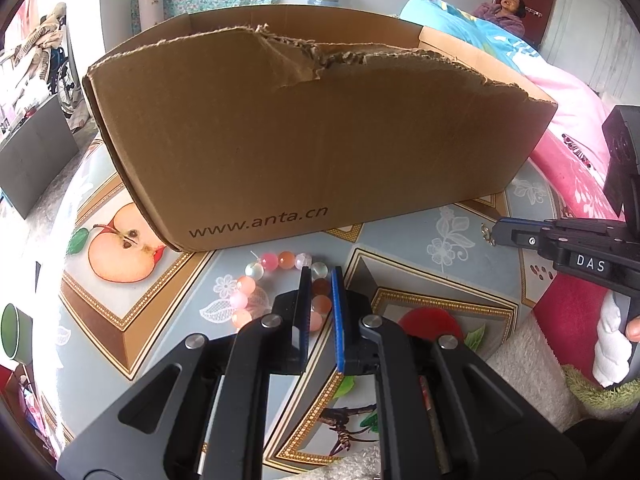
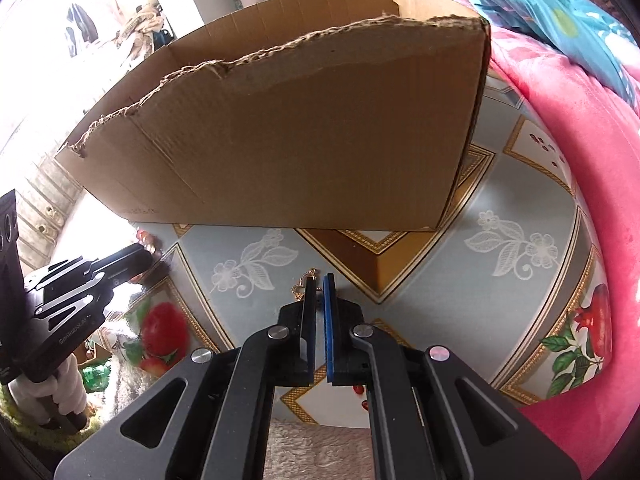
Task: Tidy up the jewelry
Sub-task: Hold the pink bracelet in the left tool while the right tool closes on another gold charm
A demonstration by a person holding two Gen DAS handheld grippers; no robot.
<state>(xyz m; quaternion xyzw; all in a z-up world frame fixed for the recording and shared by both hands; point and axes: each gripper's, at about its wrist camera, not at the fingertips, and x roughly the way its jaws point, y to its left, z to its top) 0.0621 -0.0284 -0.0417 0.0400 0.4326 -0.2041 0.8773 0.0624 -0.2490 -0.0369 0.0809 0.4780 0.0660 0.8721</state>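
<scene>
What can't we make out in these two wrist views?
- Cardboard box inside: both views, near wall hides it.
- Bead bracelet: left wrist view, left gripper fingers cover its right side, grip unclear.
- Gold trinket: right wrist view, tiny, partly behind right gripper.
- Left gripper tips: right wrist view, lost in glare.

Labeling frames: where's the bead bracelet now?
Left wrist view: bracelet lies on the tablecloth just below the box, at the left claw tips.

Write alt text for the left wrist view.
The left gripper is shut on a bracelet of pink, orange and clear beads lying on a fruit-patterned tablecloth. Behind stands a torn cardboard box; the right gripper reaches in from the right.
</scene>
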